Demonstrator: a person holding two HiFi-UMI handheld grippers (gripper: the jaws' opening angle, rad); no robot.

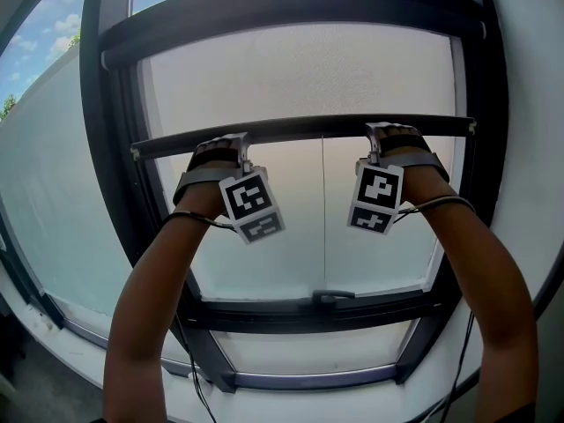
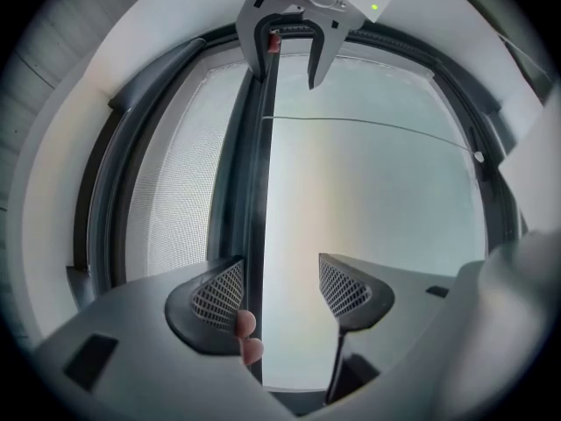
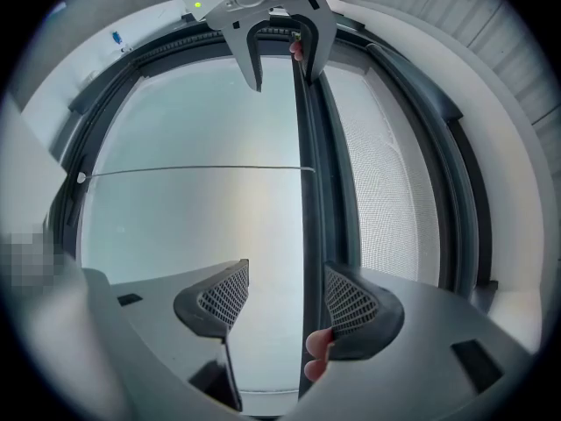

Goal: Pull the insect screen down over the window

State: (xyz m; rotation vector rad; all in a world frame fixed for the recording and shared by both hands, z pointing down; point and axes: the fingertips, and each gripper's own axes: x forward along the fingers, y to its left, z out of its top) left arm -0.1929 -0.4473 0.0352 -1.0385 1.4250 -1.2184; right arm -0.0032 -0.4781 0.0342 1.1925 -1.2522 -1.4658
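Left tongs [image 2: 282, 274] stand wide. The dark pull bar [image 2: 259, 191] of the insect screen runs through the gap, close along one pad and well clear of the other. I can see two fingertips [image 2: 247, 324] curled beside the bar. Right tongs [image 3: 287, 274] are just as wide, with the same bar lying along one pad and clear of the other, and fingertips [image 3: 320, 345] likewise next to it. Neither pair is clamped on anything.

From the head view, the bar spans the window frame [image 1: 106, 148] roughly level, about halfway down the opening. Both tongs sit at it, well apart, either side of a thin cord [image 1: 323, 210] that runs from the bar's middle down to a handle [image 1: 330, 298] on the lower rail. Fine mesh [image 1: 300, 73] fills the space from the bar up to the dark housing [image 1: 291, 11] at the top. Glass [image 1: 264, 254] shows below the bar. A marker cube [image 1: 253, 205] hangs below each gripper.
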